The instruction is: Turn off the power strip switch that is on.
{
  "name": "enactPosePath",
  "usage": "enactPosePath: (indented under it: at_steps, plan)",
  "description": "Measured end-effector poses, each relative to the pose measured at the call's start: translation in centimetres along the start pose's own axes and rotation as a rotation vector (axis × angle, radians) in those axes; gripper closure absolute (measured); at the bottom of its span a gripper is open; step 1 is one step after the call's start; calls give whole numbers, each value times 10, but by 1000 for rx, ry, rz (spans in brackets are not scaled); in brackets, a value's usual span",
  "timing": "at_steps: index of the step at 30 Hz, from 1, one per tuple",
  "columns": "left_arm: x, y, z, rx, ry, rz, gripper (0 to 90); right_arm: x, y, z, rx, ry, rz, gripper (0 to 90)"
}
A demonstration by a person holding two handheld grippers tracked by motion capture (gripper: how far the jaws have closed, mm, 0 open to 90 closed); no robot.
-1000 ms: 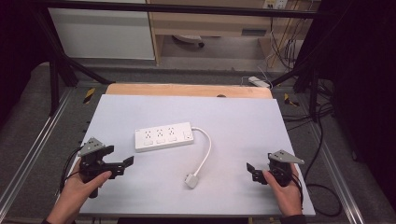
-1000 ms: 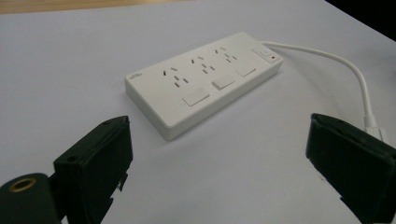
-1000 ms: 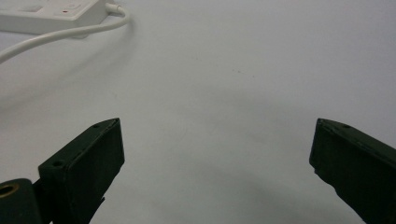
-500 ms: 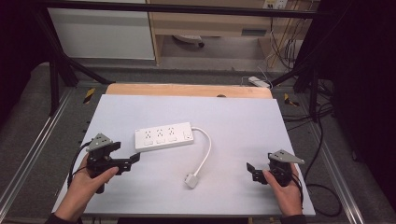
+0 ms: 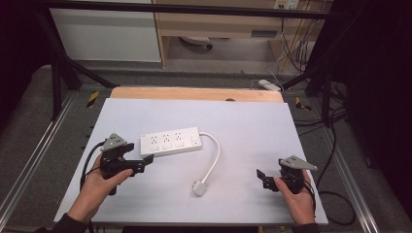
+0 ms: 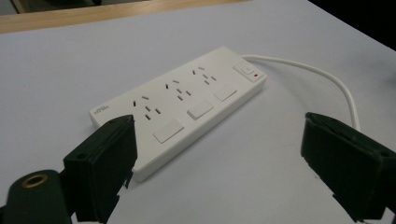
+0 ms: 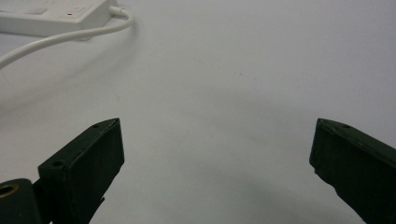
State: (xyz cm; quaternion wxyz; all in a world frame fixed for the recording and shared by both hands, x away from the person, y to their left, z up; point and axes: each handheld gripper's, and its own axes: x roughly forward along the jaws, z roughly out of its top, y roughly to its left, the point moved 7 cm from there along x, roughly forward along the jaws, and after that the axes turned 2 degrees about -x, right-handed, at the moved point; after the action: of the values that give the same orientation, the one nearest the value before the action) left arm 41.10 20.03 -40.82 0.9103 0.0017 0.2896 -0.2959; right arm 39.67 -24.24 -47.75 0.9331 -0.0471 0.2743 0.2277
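- Compared with one second ago, the black two-jaw left gripper (image 5: 141, 165) has been carried forward and toward the table's middle, so that its jaw tips are now seen just beside the near left corner of the white three-outlet plastic power strip (image 5: 171, 141); half a second ago it was already partway there.
- The black two-jaw right gripper (image 5: 262, 178) is found at the same spot near the table's front right edge as in both earlier pictures, and the power strip and its cable (image 5: 213, 158) have not shifted.
- No containers are seen on the pale grey table top (image 5: 252, 126).
- The left gripper's jaws are held wide apart with nothing between them; in the left gripper view the left jaw lies against or just in front of the strip's near corner, but contact cannot be confirmed.
- The right gripper's jaws are likewise spread wide and empty, over bare table, well apart from the strip.
- The power strip (image 6: 182, 105) lies flat near the table's centre, slightly left, its long side roughly parallel to the front edge.
- Three socket groups, each with a white rocker button below it, and a switch with a small red mark at the cable end are shown on its top face.
- A white cable (image 6: 322, 77) leaves the strip's right end, curves toward the person, and ends in a white plug (image 5: 198, 187) lying on the table between the two grippers.
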Motion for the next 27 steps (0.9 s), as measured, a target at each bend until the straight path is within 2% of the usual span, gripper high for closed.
enactPosePath:
  at_steps: [3, 16, 27]
  plan:
    - [3, -2, 3, 16, -1, -4, 108, 1, 1, 0, 2, 2, 3, 36]
    - [17, -4, 13, 21, 0, 1, 127, 0, 1, 0, -3, 2, 6, 36]
    - [25, 2, 17, 16, 7, 20, 162, 1, 1, 0, 1, 3, 7, 36]
